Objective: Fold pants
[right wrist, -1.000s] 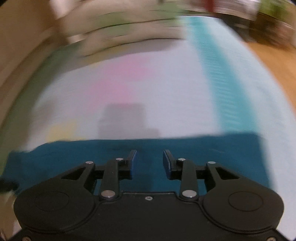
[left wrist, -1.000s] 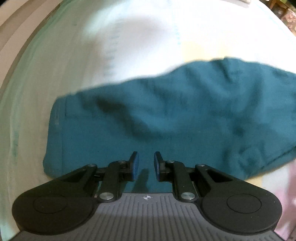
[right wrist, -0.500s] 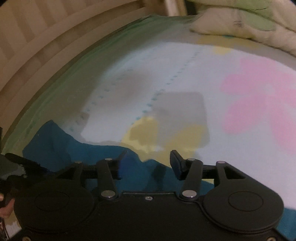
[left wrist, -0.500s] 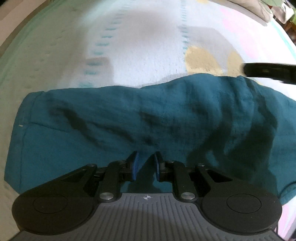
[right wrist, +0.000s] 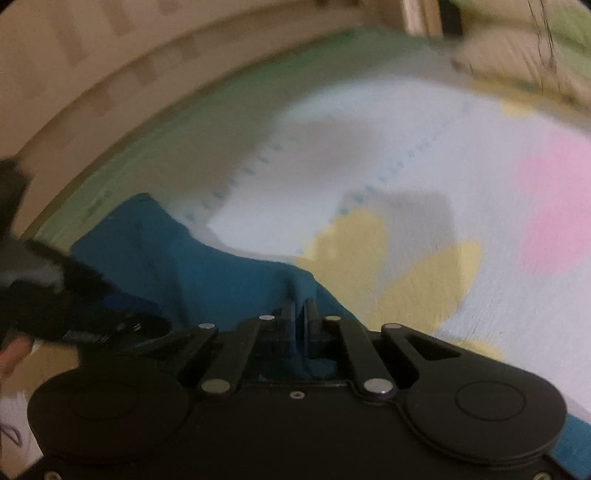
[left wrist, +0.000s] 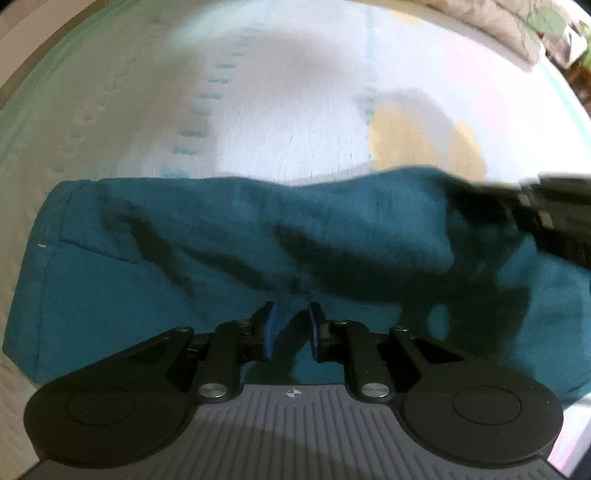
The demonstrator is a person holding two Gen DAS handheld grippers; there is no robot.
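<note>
**Right wrist view: fingers pinched on the teal cloth**

Right wrist view first: the right gripper (right wrist: 300, 314) has its fingers nearly together, with a ridge of the pants (right wrist: 207, 273) pinched between them. Cloth bunches up right at the tips, and the gripper body hides whatever lies below. The frame is smeared with blur. At far left a dark shape, the left gripper (right wrist: 74, 310), reaches in over the fabric, too blurred to read its fingers from here.

Over to the left wrist view: the left gripper (left wrist: 291, 328) sits with its blue pads (left wrist: 272, 330) a small gap apart, nothing between them, poised just above the pants (left wrist: 221, 258). The pants lie across the sheet (left wrist: 295, 110), a wrinkled band, with a hemmed edge at left. Their right end is covered by the right gripper (left wrist: 554, 214), which comes in from the right edge as a dark blur, cut off by the frame. A pillow (left wrist: 517, 33) peeks in at top right, only partly seen.
</note>
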